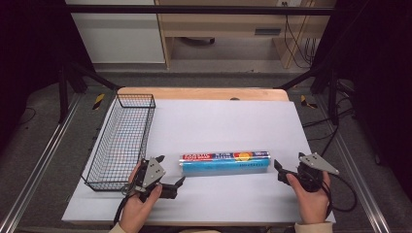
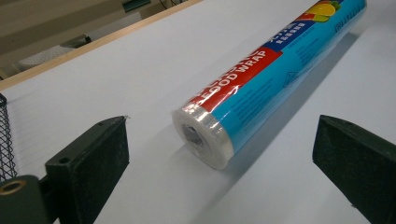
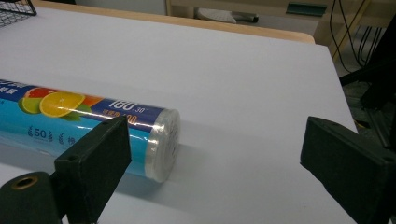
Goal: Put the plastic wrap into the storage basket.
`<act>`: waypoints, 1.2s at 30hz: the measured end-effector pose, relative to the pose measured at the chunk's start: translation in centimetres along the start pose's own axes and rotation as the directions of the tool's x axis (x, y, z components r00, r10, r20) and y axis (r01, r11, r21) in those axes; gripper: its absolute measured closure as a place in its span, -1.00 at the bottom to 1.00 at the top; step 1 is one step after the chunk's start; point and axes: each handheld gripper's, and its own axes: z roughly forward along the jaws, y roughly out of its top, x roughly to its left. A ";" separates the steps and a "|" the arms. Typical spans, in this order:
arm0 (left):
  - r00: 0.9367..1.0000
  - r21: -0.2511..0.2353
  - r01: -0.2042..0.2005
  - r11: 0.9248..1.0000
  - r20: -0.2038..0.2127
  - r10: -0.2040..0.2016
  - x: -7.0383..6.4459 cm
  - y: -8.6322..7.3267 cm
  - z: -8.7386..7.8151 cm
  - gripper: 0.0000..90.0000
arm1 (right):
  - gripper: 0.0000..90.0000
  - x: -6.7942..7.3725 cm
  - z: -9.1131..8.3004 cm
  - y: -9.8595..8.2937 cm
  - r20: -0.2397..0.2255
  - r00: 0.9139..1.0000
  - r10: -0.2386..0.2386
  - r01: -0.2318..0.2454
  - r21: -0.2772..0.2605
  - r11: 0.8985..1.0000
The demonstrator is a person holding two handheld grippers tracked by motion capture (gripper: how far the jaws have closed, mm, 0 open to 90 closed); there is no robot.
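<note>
A roll of food wrap [image 1: 225, 162] is lying on its side on the white sheet covering the bench [image 1: 218, 121], sitting near the bench's front half with its long axis running left to right. Its label is showing blue with a red band and a picture of citrus slices (the words "FOOD WRAP" are reading clearly in the left gripper view). To the left of the roll, a black wire basket [image 1: 121, 141] is standing along the bench's left edge, apart from the roll. The left tongs [image 1: 176, 186] are hovering just off the roll's left end, held in the person's left hand [image 1: 141, 204], with both jaws spread wide and gripping nothing; in the left gripper view the roll's clear-wrapped end [image 2: 201, 136] is facing the camera, lying between the two jaws but farther out, touching neither. The right tongs [image 1: 278, 171] are sitting just beyond the roll's right end, held in the right hand [image 1: 311, 196], jaws likewise spread wide and pinching nothing. In the right gripper view the roll's right end [image 3: 164, 142] is showing beside and partly behind the left-hand jaw, while the other jaw is standing well off over bare white sheet. Whether that nearer jaw is touching the roll is unclear.
</note>
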 end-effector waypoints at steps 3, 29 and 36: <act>1.000 0.001 -0.011 1.000 0.005 0.011 0.0 0.1 0.0 -0.92 | -0.80 0.1 -0.2 0.0 0.003 1.000 -0.010 0.011 -0.006 1.000; 1.000 -0.005 -0.011 1.000 -0.028 0.011 0.1 -0.1 -0.9 -0.91 | -0.80 1.1 0.5 7.7 -0.279 0.889 -0.363 0.380 0.008 0.925; 1.000 -0.010 -0.005 1.000 -0.001 0.005 -0.2 -0.2 -0.9 -0.92 | -0.86 2.2 3.3 9.9 -0.409 0.762 -0.502 0.545 -0.015 0.838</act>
